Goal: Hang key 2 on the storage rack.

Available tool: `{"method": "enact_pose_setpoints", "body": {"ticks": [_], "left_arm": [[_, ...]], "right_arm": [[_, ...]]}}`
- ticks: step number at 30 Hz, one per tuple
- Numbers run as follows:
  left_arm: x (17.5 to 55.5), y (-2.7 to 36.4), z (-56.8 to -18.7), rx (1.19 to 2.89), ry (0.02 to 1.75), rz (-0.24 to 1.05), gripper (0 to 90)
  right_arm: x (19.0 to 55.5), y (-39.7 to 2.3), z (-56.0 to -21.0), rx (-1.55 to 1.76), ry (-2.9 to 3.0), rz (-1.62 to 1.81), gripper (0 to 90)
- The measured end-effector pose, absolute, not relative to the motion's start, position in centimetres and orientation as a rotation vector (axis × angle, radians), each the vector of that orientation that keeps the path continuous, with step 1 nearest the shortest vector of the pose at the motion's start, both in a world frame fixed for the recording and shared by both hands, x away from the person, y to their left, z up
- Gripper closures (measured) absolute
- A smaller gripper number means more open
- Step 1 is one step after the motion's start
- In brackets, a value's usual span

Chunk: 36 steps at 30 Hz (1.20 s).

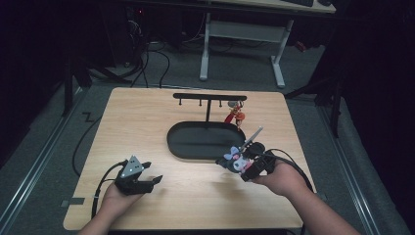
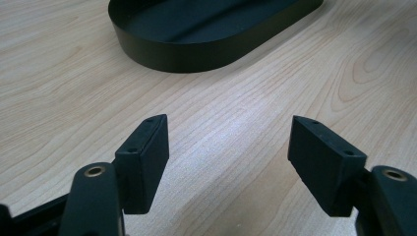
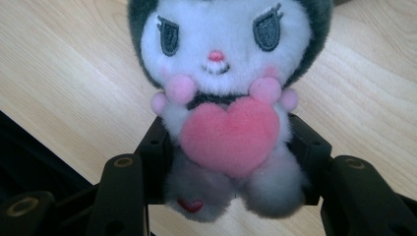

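Note:
A small plush toy [image 3: 226, 73] with a white face, dark hood and a pink heart on its chest sits between the jaws of my right gripper [image 3: 231, 142], which press on its body from both sides. In the high view the toy [image 1: 236, 159] and the right gripper [image 1: 235, 165] are lifted just off the right end of a black oval tray [image 1: 176, 147]. My left gripper [image 1: 151, 181] rests low at the table's front left, its jaws [image 2: 228, 147] open over bare wood. The tray's wall [image 2: 196, 54] lies ahead of it.
A black T-shaped stand [image 1: 209, 97] with small hooks rises behind the tray, with a red charm [image 1: 236, 116] hanging at its right end. Beyond the wooden table [image 1: 147, 117] are a white desk frame [image 1: 240, 34] and floor cables [image 1: 147, 63].

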<state>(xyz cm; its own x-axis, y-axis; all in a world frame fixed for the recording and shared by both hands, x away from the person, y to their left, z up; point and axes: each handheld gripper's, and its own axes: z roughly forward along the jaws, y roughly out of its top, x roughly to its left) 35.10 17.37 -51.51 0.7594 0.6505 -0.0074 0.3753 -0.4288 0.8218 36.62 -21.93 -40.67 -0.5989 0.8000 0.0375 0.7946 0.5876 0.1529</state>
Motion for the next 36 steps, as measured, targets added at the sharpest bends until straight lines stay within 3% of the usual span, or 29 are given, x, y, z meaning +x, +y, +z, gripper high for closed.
{"method": "enact_pose_setpoints", "body": {"ticks": [36], "left_arm": [[35.1, 17.3, -51.6, 2.078, 0.758, 0.382, 32.2]], "right_arm": [[43.7, -19.3, -32.2, 1.486, 2.826, 0.167, 47.3]]}}
